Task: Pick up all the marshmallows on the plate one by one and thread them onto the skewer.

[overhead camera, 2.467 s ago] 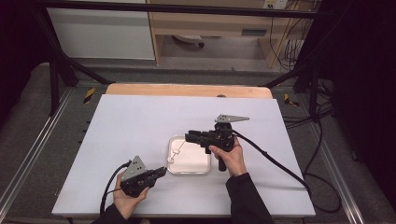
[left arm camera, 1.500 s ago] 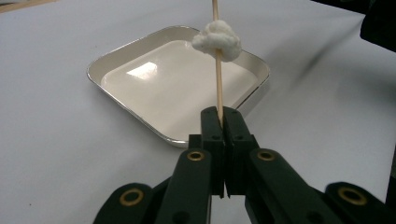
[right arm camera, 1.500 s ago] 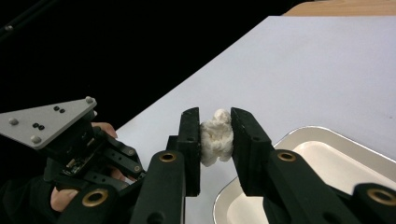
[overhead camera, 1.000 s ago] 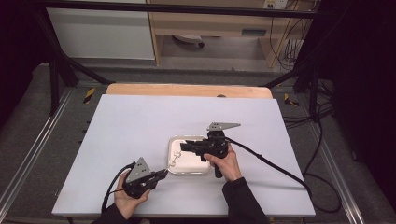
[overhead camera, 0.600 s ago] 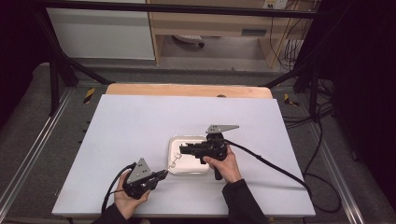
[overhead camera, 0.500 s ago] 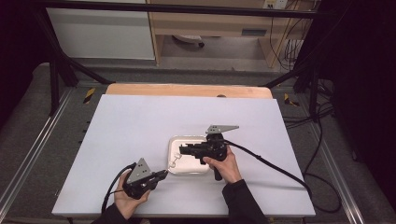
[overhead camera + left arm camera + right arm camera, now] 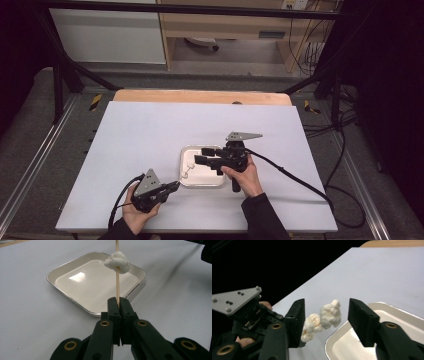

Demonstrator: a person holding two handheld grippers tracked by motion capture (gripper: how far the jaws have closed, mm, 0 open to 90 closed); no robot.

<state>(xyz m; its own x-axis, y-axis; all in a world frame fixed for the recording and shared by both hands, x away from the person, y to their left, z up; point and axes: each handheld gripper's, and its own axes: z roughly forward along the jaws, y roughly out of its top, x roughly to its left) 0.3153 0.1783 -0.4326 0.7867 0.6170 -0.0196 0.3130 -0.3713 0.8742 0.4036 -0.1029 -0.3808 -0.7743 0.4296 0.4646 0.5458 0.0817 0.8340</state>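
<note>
My left gripper (image 7: 119, 300) is shut on a thin wooden skewer (image 7: 117, 287) that points over a shallow white tray (image 7: 62, 272). A white puffy piece (image 7: 117, 262) is threaded on the skewer. In the high view the left gripper (image 7: 173, 186) sits at the tray's near-left corner (image 7: 183, 181). My right gripper (image 7: 202, 155) reaches in over the tray from the right. Its jaws have just been opening. In the right gripper view two white pieces (image 7: 329, 312) stand between the right gripper's (image 7: 325, 307) open jaws without touching the pads.
The tray lies near the middle of a white tabletop (image 7: 150, 130) with a wooden strip (image 7: 200, 96) along the far edge. Each gripper trails a black cable (image 7: 290, 175) across the table. Metal frame rails (image 7: 45, 150) flank the table.
Since the earliest frame the right gripper has shifted nearer and slightly left over the tray. Its jaws now look wider apart than half a second ago. The left gripper has kept still.
</note>
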